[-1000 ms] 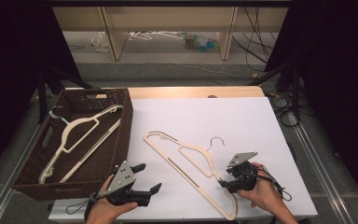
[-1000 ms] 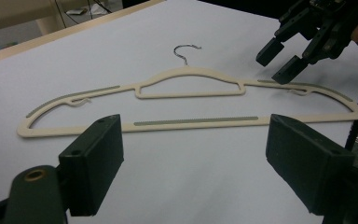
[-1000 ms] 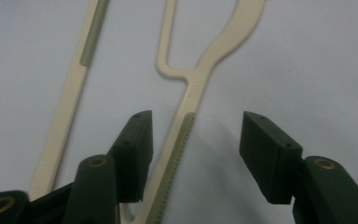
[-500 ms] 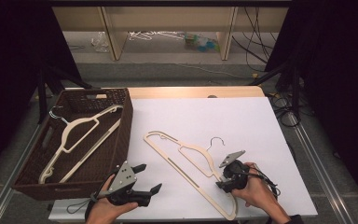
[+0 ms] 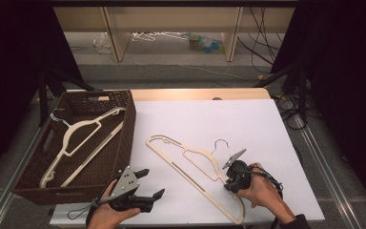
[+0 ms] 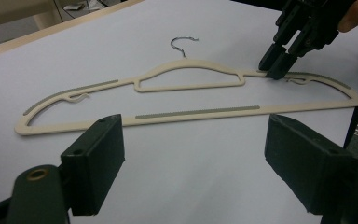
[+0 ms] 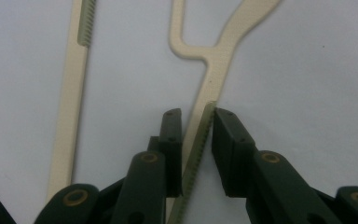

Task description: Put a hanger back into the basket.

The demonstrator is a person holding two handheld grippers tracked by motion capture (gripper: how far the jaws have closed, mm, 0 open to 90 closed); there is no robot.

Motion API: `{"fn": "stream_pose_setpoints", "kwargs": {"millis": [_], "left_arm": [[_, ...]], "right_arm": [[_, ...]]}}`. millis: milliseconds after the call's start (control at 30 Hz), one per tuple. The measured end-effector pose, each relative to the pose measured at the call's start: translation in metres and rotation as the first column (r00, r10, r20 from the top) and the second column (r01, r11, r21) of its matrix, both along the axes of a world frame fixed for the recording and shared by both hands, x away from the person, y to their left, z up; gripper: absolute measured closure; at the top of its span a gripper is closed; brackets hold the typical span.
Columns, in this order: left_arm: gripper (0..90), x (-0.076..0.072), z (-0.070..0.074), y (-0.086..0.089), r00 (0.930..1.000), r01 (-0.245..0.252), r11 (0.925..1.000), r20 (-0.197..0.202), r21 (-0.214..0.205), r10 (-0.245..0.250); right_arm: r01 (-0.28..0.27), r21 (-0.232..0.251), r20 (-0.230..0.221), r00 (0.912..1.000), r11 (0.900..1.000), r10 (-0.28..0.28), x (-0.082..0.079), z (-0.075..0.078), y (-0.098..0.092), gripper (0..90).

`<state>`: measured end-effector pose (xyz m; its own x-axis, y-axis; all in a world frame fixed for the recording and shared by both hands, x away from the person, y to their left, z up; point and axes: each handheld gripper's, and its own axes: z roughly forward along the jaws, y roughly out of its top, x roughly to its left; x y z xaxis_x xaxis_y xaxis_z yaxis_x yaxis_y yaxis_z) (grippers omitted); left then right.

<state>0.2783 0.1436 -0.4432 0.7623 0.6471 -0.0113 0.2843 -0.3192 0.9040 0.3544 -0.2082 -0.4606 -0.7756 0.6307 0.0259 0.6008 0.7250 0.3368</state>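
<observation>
A cream hanger [image 5: 198,151] with a metal hook lies flat on the white table top [image 5: 248,124], running diagonally toward the front edge. My right gripper [image 5: 229,183] is at the hanger's near shoulder arm, shut on it. In the right gripper view, the thin arm [image 7: 214,60] runs up between the two jaws of my right gripper [image 7: 198,116]. My left gripper [image 5: 151,182] is held open above the table's front left, apart from the hanger. The left gripper view has the whole hanger [image 6: 196,112] lying beyond my open left gripper [image 6: 191,126], with the right gripper [image 6: 277,63] pinching its arm.
A dark wicker basket [image 5: 128,124] stands along the table's left side with another cream hanger [image 5: 83,129] lying in it. Black frame legs and cables stand at the right of the table. Shelving and floor clutter lie beyond the far edge.
My right gripper has moved left and down onto the hanger's shoulder arm and closed on it. The left gripper has stayed put and open.
</observation>
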Motion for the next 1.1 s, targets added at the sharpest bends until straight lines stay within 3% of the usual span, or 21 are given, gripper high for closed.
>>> {"fn": "stream_pose_setpoints", "kwargs": {"millis": [233,500,800,1033,1100], "left_arm": [[20.3,0.001,0.0,0.0,0.9999,0.012,0.9999,0.002,0.008,-0.012],[20.6,0.001,-0.002,-0.002,0.9999,0.015,0.9997,-0.005,0.021,-0.014],[20.9,0.004,-0.002,-0.011,0.9998,0.018,0.9996,-0.009,0.021,-0.018],[21.5,0.015,0.002,-0.02,0.9998,0.021,0.9996,-0.003,0.02,-0.021],[21.6,0.02,0.003,-0.023,0.9995,0.03,0.9989,-0.008,0.036,-0.029]], "right_arm": [[-0.031,-0.003,0.006,0.9995,0.9995,0.031,0.003,0.001,-0.007,79.5],[-0.073,0.031,-0.009,0.9973,0.9969,0.073,0.006,0.002,-0.017,79.4],[-0.021,0.051,-0.025,0.9994,0.9985,0.023,0.003,0.0,-0.015,70.5],[-0.043,-0.013,0.01,0.999,0.999,0.043,0.001,0.0,-0.01,79.4],[-0.05,-0.02,0.019,0.9985,0.9985,0.051,0.002,0.0,-0.009,79.7]]}}
